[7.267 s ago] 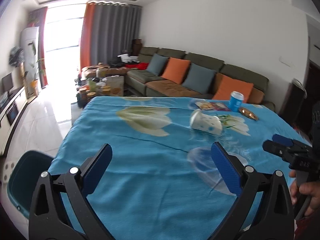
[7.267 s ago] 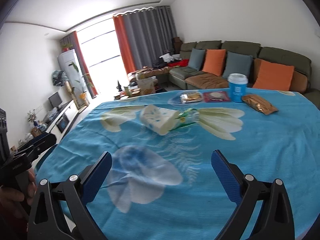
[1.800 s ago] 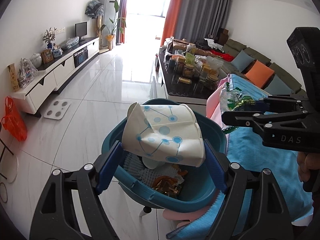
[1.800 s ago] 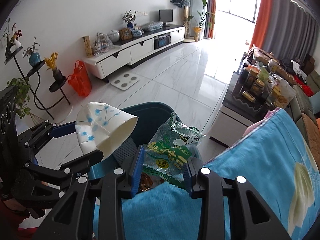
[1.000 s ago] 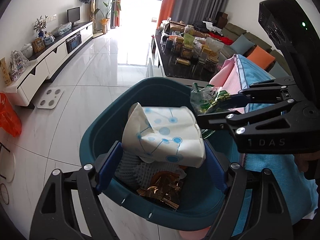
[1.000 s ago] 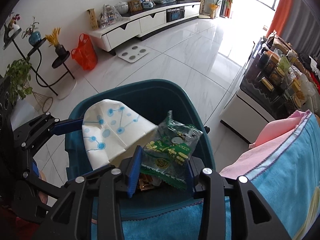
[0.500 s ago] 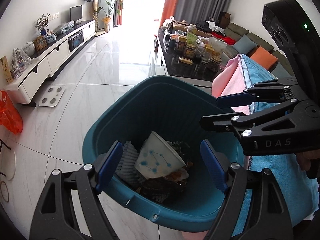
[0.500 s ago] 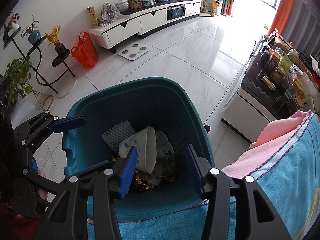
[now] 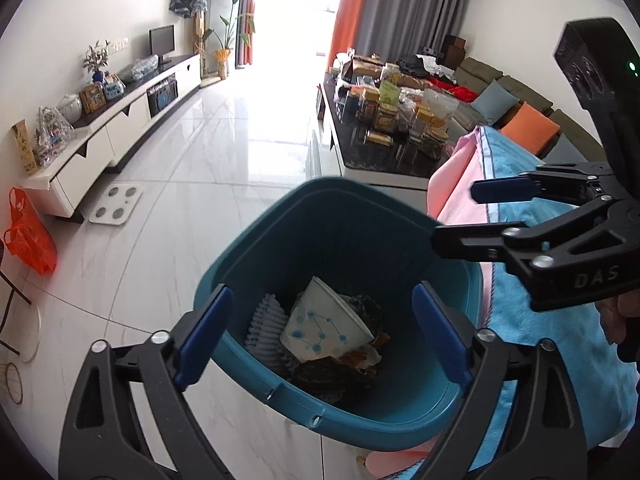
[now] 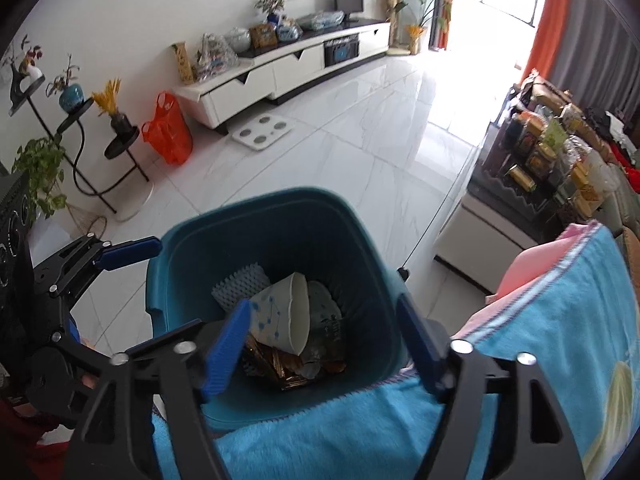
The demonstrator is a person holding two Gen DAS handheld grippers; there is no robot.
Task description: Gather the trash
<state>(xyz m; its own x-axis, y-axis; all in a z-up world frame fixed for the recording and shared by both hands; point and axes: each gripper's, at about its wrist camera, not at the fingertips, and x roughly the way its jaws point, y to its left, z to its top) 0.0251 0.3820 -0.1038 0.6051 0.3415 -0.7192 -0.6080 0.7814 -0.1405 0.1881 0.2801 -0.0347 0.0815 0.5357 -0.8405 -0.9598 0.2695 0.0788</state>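
- My left fingers (image 9: 320, 336) are spreading apart above the teal bin (image 9: 340, 216); nothing is between them.
- My right fingers (image 10: 324, 344) are also widening over the same bin, with nothing gripped.
- The paper cup (image 9: 326, 330), white with blue dots, lies tilted inside the bin on top of other trash, near the bin's middle.
- A white foam net (image 9: 266, 326) sits just beside the cup, toward the bin's left wall in the left view.
- A crumpled snack wrapper (image 10: 326, 320) lies against the cup's other side.
- The bin stands on the tiled floor (image 9: 224, 152), touching the edge of the blue cloth (image 10: 560, 360) that covers the surface.
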